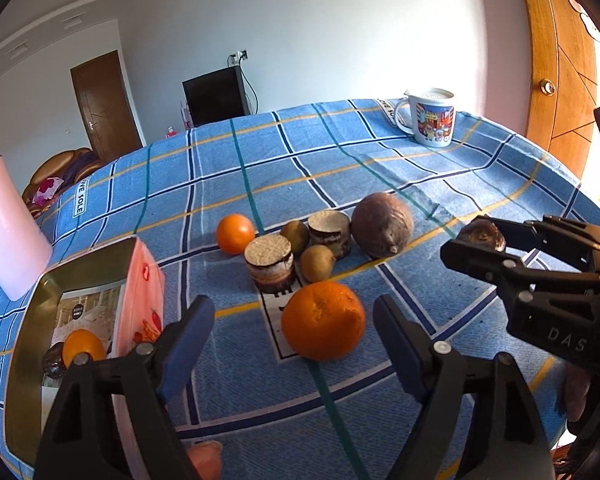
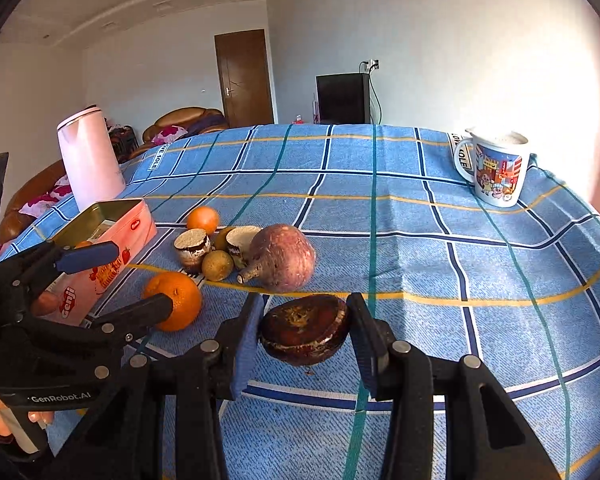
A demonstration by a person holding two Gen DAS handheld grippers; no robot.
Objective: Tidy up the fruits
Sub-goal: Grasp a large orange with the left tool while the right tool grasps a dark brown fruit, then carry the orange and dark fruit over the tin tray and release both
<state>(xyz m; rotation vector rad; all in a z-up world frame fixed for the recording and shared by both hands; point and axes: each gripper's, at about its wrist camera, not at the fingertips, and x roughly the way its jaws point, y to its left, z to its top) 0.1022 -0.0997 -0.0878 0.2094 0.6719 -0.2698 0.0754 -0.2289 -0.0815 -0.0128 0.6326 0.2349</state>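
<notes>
My right gripper (image 2: 304, 328) is shut on a dark brown fruit half (image 2: 304, 330) and holds it above the cloth; it also shows in the left wrist view (image 1: 482, 236). My left gripper (image 1: 294, 328) is open around a large orange (image 1: 323, 320), fingers apart from it on both sides; the same orange shows in the right wrist view (image 2: 176, 300). Behind lie a smaller orange (image 1: 235, 233), two kiwis (image 1: 317, 263), two cut fruit pieces (image 1: 269, 263) and a big purple-brown fruit (image 1: 382, 224). The pink tin (image 1: 80, 320) at left holds an orange (image 1: 83, 346) and a dark fruit.
A pink kettle (image 2: 90, 160) stands at the far left behind the tin. A printed mug (image 2: 496, 168) stands at the far right corner. The blue checked tablecloth (image 2: 420, 248) covers the round table, whose edge curves away on the right.
</notes>
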